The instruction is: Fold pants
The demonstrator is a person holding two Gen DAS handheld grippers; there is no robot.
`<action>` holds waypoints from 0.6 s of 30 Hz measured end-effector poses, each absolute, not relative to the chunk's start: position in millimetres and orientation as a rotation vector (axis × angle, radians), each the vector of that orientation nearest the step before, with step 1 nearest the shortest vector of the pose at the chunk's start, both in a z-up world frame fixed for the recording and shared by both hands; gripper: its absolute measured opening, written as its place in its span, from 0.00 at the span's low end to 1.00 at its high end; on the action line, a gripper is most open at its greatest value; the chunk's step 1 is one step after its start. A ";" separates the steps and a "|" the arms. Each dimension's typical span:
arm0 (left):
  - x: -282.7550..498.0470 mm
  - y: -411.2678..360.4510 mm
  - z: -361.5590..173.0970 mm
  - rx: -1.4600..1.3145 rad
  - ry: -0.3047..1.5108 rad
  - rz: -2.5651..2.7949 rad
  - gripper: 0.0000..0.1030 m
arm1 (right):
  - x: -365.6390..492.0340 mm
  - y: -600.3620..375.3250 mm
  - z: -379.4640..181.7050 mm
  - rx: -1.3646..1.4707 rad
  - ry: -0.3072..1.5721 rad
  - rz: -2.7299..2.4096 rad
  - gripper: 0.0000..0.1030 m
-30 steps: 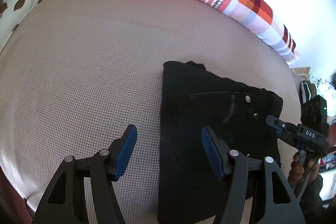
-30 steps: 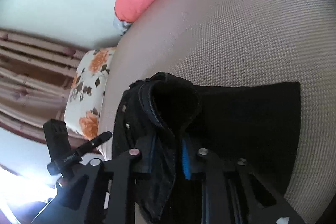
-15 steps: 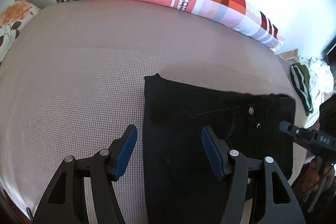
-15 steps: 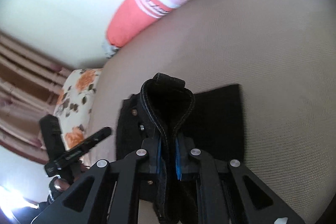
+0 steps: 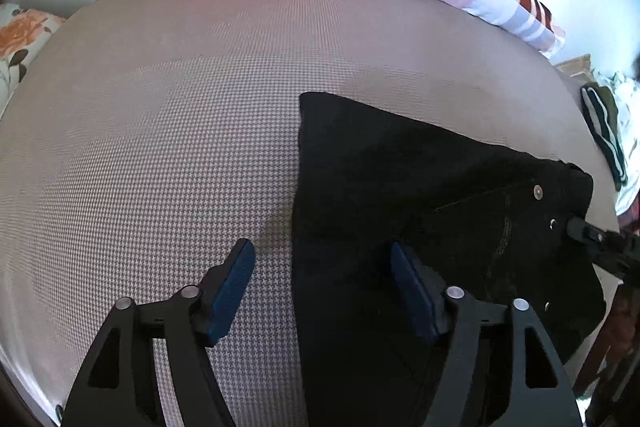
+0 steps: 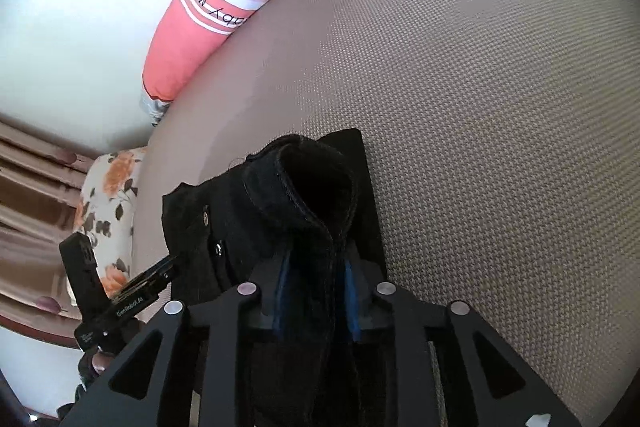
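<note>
Our right tongs point(image 6: 314, 301) are opening around the pants point(image 5: 420, 195) waistband at six o'clock; our left tongs point(image 5: 322, 293) spread wider, empty. Pants lie folded on the bed point(image 5: 180, 131). Letting go early could undo the fold.

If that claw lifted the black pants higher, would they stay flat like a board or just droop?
Probably droop: the black pants already bunch into a soft hump between the right claw pads, whose jaws are opening. Likely fairly heavy cloth: the thick stitched seams and metal rivets suggest denim. Unlikely to slide much on the textured woven bed cover.
</note>
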State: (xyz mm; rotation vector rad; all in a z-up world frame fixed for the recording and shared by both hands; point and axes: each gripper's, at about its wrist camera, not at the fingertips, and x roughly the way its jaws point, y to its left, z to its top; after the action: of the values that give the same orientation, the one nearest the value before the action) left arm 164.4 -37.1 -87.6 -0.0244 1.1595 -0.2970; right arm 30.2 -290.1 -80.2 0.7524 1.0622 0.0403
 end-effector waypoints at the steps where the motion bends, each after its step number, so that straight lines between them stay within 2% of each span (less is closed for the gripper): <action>1: 163.9 -35.5 -86.7 -0.032 1.167 -0.298 0.69 | 27.8 -289.7 -78.0 0.748 1.065 0.035 0.23; 13: 111.0 -39.7 -82.1 0.003 1.206 -0.375 0.69 | -29.4 -272.1 -46.9 0.656 1.109 0.037 0.22; 15: 103.2 -41.4 -81.9 0.011 1.198 -0.378 0.69 | -34.5 -266.7 -46.6 0.661 1.113 0.058 0.15; 18: 95.0 -43.0 -83.4 0.006 1.198 -0.381 0.69 | -40.3 -255.4 -44.2 0.584 1.107 0.044 0.12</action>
State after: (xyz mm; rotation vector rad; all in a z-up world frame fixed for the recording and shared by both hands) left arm 95.0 -43.0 -83.4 0.0062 1.1984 -0.3813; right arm -40.3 -255.4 -44.2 0.5843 1.1074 0.0443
